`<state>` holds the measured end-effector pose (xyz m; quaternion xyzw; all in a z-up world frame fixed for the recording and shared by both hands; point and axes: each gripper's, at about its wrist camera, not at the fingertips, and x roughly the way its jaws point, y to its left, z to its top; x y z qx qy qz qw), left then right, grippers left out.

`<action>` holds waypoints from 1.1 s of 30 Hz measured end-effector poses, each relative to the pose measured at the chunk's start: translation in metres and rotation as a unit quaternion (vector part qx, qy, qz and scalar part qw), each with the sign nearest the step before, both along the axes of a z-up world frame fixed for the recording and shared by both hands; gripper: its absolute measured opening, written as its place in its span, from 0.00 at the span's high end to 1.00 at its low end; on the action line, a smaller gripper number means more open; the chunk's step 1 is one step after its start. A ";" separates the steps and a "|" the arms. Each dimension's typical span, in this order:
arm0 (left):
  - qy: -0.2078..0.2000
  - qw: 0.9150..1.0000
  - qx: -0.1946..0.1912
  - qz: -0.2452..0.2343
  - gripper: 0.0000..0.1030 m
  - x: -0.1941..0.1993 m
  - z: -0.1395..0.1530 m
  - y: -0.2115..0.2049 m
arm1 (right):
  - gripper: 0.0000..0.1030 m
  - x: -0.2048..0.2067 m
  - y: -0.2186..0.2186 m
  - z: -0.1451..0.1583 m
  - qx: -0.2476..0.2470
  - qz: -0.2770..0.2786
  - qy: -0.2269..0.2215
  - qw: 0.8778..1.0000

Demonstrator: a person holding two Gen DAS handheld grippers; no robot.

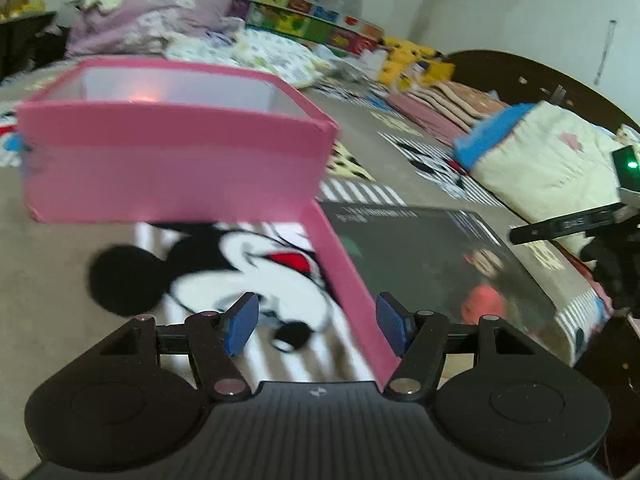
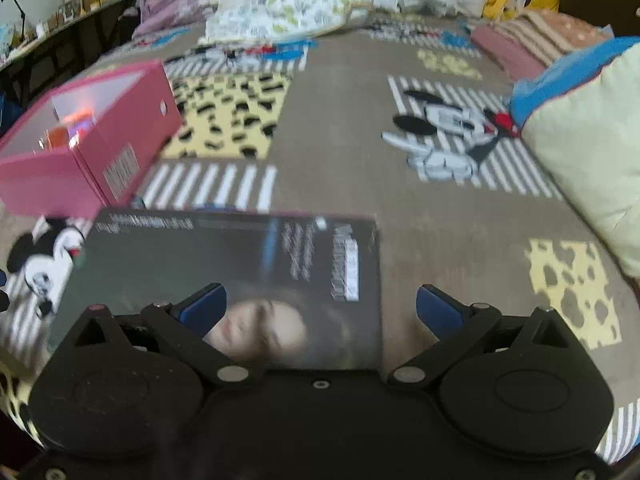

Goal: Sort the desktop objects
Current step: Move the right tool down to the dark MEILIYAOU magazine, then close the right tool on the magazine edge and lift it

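Bed with cartoon-print brown blanket (image 2: 340, 128); pink lid of dark photo-printed box (image 1: 352, 292) seen between parted left tool (image 1: 316, 320) pads; right tool (image 2: 320, 312) parted above box top, nothing clamped.

pink box (image 1: 172, 168), dark-covered lid (image 2: 224, 264)

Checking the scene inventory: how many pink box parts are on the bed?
2. The open box sits upright on the blanket, with its lid lying in front of it, dark printed face up. Others may be hidden outside both views.
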<state>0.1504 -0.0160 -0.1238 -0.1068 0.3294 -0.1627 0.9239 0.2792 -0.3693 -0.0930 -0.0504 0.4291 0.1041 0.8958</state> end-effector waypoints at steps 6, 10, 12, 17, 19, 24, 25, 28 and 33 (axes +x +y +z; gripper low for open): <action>0.001 0.998 -0.034 -0.058 0.35 0.003 -0.015 -0.029 | 0.01 0.003 -0.024 -0.021 0.042 -0.007 0.025 0.999; 0.011 0.997 -0.049 -0.062 0.30 0.010 -0.024 -0.040 | 0.01 0.002 -0.030 -0.034 0.075 0.002 0.046 0.996; 0.014 0.997 -0.047 -0.063 0.30 0.013 -0.028 -0.044 | 0.01 0.001 -0.031 -0.042 0.089 0.007 0.059 0.994; 0.012 0.997 -0.050 -0.063 0.28 0.019 -0.033 -0.051 | 0.01 0.000 -0.024 -0.049 0.104 0.025 0.065 0.992; 0.012 0.997 -0.044 -0.063 0.26 0.020 -0.036 -0.053 | 0.01 0.001 -0.021 -0.050 0.107 0.029 0.070 0.991; 0.014 0.997 -0.033 -0.072 0.25 0.017 -0.036 -0.055 | 0.01 0.000 -0.011 -0.047 0.095 0.052 0.084 0.990; 0.015 0.997 -0.033 -0.075 0.25 0.016 -0.035 -0.055 | 0.01 -0.002 -0.011 -0.046 0.095 0.055 0.087 0.990; 0.015 0.996 -0.031 -0.083 0.25 0.011 -0.032 -0.053 | 0.00 -0.009 -0.009 -0.043 0.091 0.067 0.090 0.990; -0.009 0.995 -0.025 -0.095 0.25 0.000 -0.018 -0.047 | 0.00 -0.022 -0.009 -0.029 0.095 0.072 0.090 0.989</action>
